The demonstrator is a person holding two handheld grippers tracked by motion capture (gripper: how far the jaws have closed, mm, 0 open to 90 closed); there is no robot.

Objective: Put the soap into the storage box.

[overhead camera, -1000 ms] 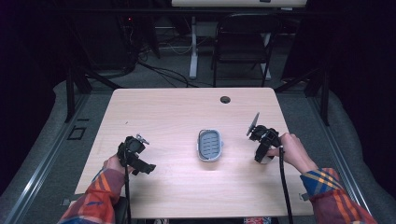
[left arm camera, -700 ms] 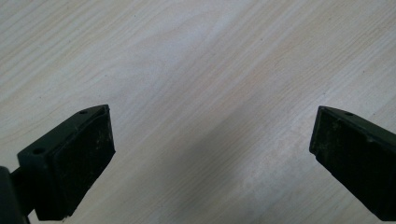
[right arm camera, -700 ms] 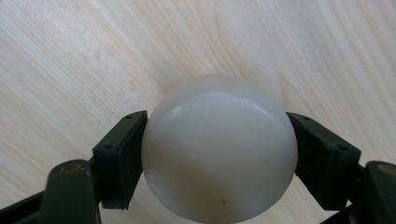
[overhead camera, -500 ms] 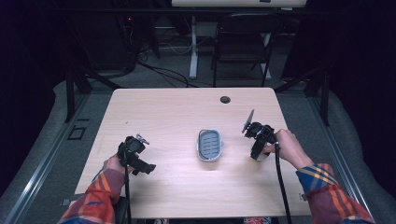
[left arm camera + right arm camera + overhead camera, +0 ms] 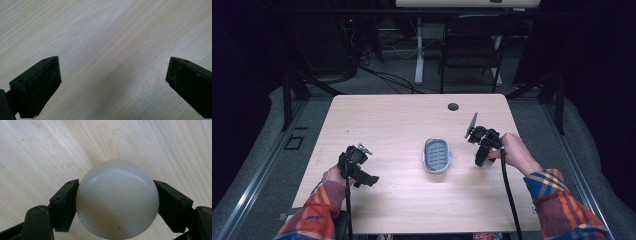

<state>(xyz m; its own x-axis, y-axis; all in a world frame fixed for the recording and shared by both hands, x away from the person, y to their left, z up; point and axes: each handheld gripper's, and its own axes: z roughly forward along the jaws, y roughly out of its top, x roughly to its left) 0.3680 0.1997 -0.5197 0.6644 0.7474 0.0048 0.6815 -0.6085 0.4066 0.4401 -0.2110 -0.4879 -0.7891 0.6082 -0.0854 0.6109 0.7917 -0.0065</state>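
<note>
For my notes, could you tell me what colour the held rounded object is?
Off-white object, best seen in the right gripper view.

no readable text, labels or numbers

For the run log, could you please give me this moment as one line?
left gripper: open, over bare table | right gripper: shut on white ball | tray: mid-table, untouched
</note>
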